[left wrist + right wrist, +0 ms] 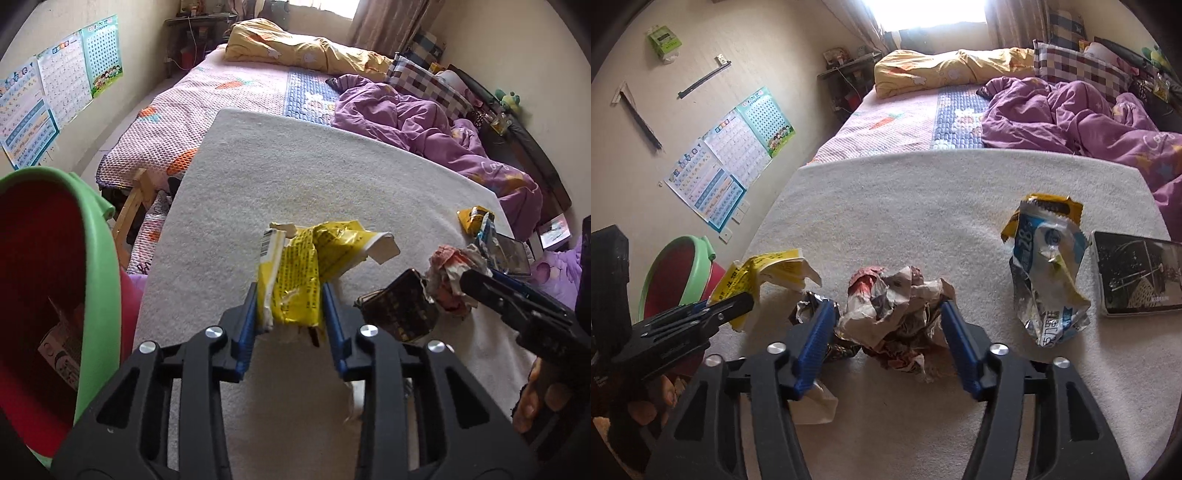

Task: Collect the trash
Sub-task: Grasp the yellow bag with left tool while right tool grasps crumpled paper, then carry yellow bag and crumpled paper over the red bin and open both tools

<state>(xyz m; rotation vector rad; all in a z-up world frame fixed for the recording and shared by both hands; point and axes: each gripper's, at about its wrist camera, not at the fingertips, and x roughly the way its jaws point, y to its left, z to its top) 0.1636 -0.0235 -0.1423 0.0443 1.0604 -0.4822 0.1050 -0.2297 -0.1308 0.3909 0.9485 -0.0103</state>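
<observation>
The left gripper (290,295) has its blue fingers (246,325) clamped on a crumpled yellow printed wrapper (295,273), which juts up and away from them above the white fleecy bench (295,177). At about nine o'clock in the left wrist view stands a red bin with a green rim (99,277), a scrap of printed card lying inside it. The right gripper (886,325) has its blue fingers (816,332) at a middling width on either side of a crumpled red-and-white paper ball (890,306) resting on the bench; whether the pads press it cannot be told. A dark foil wrapper (809,306) lies just beside the ball at nine o'clock. At about two o'clock from the ball lie a crushed blue-and-silver packet (1049,280) overlapping a yellow packet (1052,208), with a dark-screened phone (1137,273) beside them at three o'clock.
</observation>
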